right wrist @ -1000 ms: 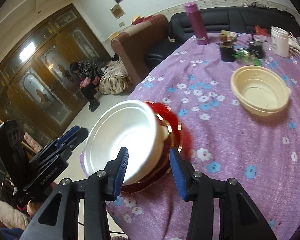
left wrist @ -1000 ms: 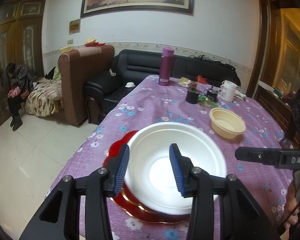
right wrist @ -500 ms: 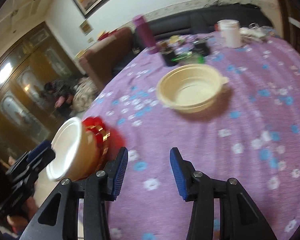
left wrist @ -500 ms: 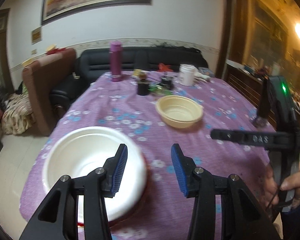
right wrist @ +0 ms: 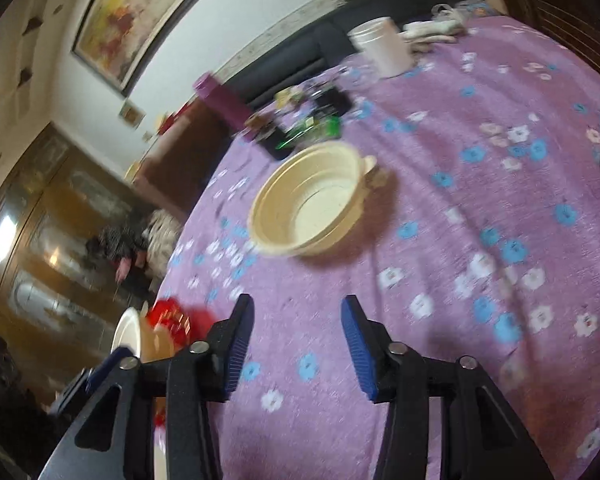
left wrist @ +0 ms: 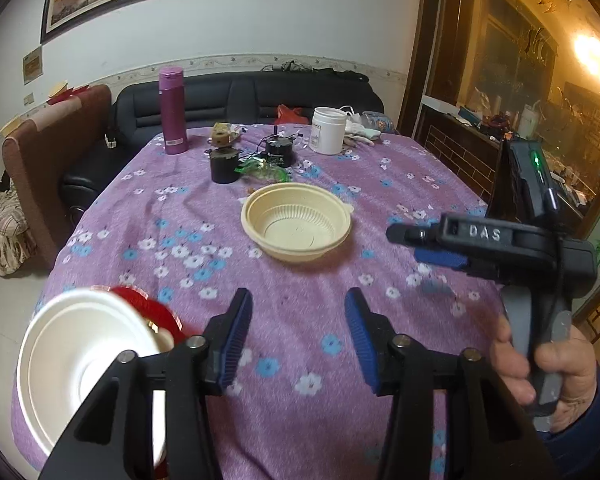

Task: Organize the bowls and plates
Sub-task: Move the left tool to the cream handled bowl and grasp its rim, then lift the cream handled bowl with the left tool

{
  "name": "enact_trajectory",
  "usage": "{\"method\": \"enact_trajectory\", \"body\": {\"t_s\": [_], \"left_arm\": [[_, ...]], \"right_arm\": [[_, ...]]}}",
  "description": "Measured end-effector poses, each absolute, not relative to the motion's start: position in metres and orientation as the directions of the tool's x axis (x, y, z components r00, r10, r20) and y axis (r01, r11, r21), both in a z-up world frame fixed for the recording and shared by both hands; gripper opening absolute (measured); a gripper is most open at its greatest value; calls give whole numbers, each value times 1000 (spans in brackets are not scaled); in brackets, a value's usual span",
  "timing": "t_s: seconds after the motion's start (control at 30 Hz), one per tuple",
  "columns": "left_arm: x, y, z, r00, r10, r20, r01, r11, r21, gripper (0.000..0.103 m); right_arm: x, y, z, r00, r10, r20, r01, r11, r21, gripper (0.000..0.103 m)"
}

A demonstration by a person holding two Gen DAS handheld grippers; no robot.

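A cream plastic bowl stands alone mid-table; it also shows in the right wrist view. A white bowl sits on a red plate at the near left table edge; the pair shows at the lower left of the right wrist view, white bowl and red plate. My left gripper is open and empty above the cloth, right of the white bowl. My right gripper is open and empty, short of the cream bowl; it also shows in the left wrist view.
The table wears a purple flowered cloth. At the far end stand a magenta flask, a black cup, a black jar, green wrappers and a white tub. A black sofa is behind.
Both grippers swung right, away from the white bowl and red plate, toward the cream bowl. The right gripper moved closer to the cream bowl. Both stayed open.
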State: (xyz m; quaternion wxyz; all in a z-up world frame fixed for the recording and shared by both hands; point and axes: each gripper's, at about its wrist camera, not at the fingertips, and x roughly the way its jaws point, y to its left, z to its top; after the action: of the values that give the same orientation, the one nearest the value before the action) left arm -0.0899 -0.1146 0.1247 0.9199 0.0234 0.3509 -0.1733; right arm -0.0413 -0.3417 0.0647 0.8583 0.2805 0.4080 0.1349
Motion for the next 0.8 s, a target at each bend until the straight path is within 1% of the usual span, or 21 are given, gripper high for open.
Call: {"method": "enact_trajectory", "body": {"t_s": [0.03, 0.2, 0.27, 0.3, 0.33, 0.37, 0.4, 0.43, 0.47, 0.5, 0.57, 0.6, 0.67, 0.77, 0.8], "left_arm": [[-81, -119, 127, 683, -301, -666, 333, 939, -83, 53], [-44, -136, 133, 644, -295, -706, 314, 943, -108, 53], [-25, -142, 134, 644, -259, -720, 282, 955, -91, 53], [-17, -142, 134, 643, -243, -726, 261, 961, -91, 53], [-8, -143, 133, 636, -239, -734, 246, 964, -102, 53], [3, -144, 131, 625, -236, -744, 232, 966, -112, 53], [14, -144, 127, 614, -217, -759, 210, 972, -109, 53], [21, -144, 125, 607, -207, -767, 195, 975, -109, 53], [32, -143, 121, 595, -204, -778, 178, 977, -120, 52], [41, -144, 119, 586, -194, -787, 171, 979, -113, 52], [56, -146, 114, 581, -160, -798, 151, 985, -88, 43], [66, -146, 110, 574, -147, -805, 137, 987, -83, 42], [82, -144, 101, 550, -135, -824, 115, 990, -85, 33], [105, -140, 83, 504, -147, -851, 88, 989, -119, 33], [109, -140, 80, 500, -130, -856, 78, 991, -105, 33]], "right_arm": [[-36, -348, 67, 650, 431, -626, 19, 815, 580, 66], [11, -360, 66, 611, 395, -686, 81, 831, 551, 66], [36, -359, 61, 585, 351, -731, 110, 859, 500, 66], [42, -360, 57, 580, 346, -737, 120, 859, 497, 66], [47, -362, 53, 582, 361, -729, 126, 845, 520, 66], [52, -364, 48, 598, 400, -695, 114, 815, 568, 66], [54, -366, 44, 616, 413, -671, 100, 803, 587, 64], [55, -367, 41, 627, 412, -661, 93, 803, 588, 53], [57, -368, 35, 629, 417, -656, 84, 803, 591, 44], [58, -370, 29, 622, 450, -640, 68, 784, 617, 44], [60, -373, 23, 616, 504, -606, 34, 751, 659, 44], [60, -373, 23, 622, 505, -599, 25, 751, 660, 44], [59, -371, 22, 619, 528, -582, -3, 743, 670, 44], [60, -366, 19, 605, 554, -572, -11, 724, 690, 43], [62, -366, 19, 603, 553, -575, -10, 725, 688, 43]]}}
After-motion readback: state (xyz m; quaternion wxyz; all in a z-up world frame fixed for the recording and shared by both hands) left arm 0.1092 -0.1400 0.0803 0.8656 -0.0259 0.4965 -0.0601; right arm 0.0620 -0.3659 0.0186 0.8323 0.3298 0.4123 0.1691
